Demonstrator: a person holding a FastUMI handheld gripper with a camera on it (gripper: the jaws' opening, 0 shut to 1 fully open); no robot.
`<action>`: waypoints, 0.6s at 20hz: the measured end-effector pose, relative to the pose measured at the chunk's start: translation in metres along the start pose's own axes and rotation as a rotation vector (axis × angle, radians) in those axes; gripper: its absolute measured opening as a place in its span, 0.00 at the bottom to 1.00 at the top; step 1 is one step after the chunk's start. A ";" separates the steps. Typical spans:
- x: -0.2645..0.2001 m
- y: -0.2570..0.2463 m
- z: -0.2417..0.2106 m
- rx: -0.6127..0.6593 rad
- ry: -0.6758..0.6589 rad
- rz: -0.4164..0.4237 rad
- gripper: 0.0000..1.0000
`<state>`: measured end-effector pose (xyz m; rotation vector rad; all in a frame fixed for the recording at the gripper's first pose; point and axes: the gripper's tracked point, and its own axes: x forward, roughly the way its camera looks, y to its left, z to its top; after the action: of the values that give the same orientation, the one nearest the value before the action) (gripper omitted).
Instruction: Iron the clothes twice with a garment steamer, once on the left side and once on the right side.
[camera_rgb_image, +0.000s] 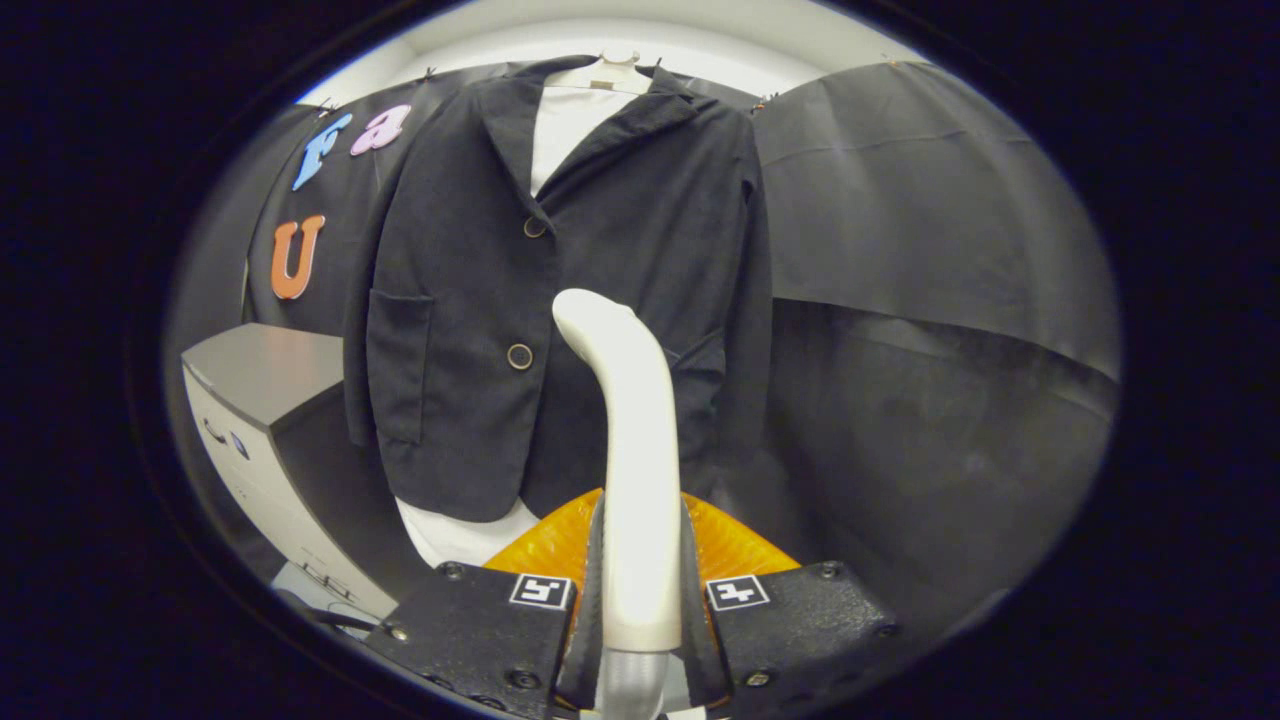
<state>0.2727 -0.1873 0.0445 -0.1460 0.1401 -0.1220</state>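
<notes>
A dark blazer (470, 300) hangs on a white mannequin torso (570, 120) straight ahead, buttoned, with patch pockets on both sides. My gripper (640, 590) is shut on the white handle of the garment steamer (635, 430), which stands upright between the fingers. The steamer's curved head (590, 315) points toward the jacket's lower middle, near the lower button (519, 356), a little short of the fabric. Whether the head touches the cloth is unclear.
A grey and white cabinet-like unit (265, 410) stands left of the jacket, below its left sleeve. Black cloth (930, 330) drapes the wall to the right. An orange ribbed part (725, 545) sits behind the fingers.
</notes>
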 end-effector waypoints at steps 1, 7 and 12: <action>-0.001 0.000 -0.001 0.017 0.002 0.017 0.36; -0.008 -0.001 -0.007 0.061 -0.011 0.093 0.36; -0.012 0.011 -0.015 0.103 0.020 0.158 0.36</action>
<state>0.2601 -0.1768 0.0299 -0.0302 0.1641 0.0267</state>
